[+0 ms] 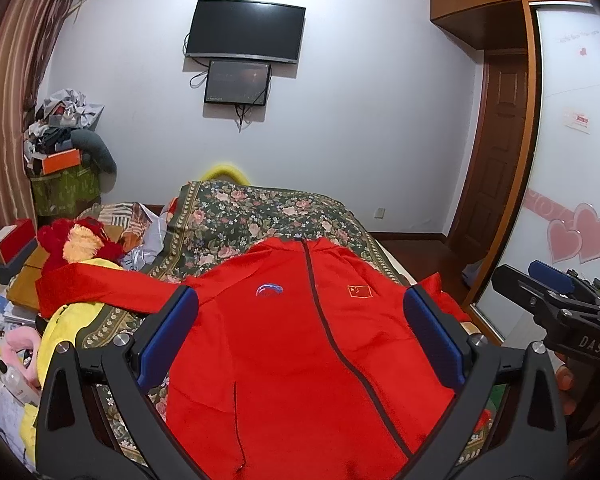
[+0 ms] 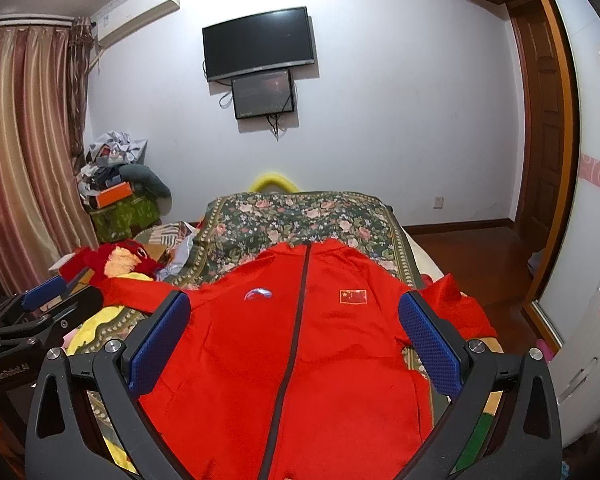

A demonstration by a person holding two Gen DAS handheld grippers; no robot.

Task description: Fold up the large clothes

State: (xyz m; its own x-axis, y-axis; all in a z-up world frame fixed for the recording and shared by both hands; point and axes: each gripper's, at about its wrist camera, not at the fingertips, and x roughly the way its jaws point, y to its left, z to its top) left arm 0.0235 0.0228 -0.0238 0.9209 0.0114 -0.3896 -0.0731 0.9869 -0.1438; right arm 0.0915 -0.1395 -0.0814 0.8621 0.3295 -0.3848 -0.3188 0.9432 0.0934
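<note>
The red zip jacket [image 1: 300, 344] lay spread front-up on the floral bedspread [image 1: 260, 216], collar toward the far wall, one sleeve stretched out to the left. The left hand-held gripper [image 1: 300, 336] hovered level above its lower half, blue pads [image 1: 168, 336] spread wide and holding nothing. The right hand-held gripper [image 2: 296, 336] hung alongside, pointed the same way, likewise spread and empty.
</note>
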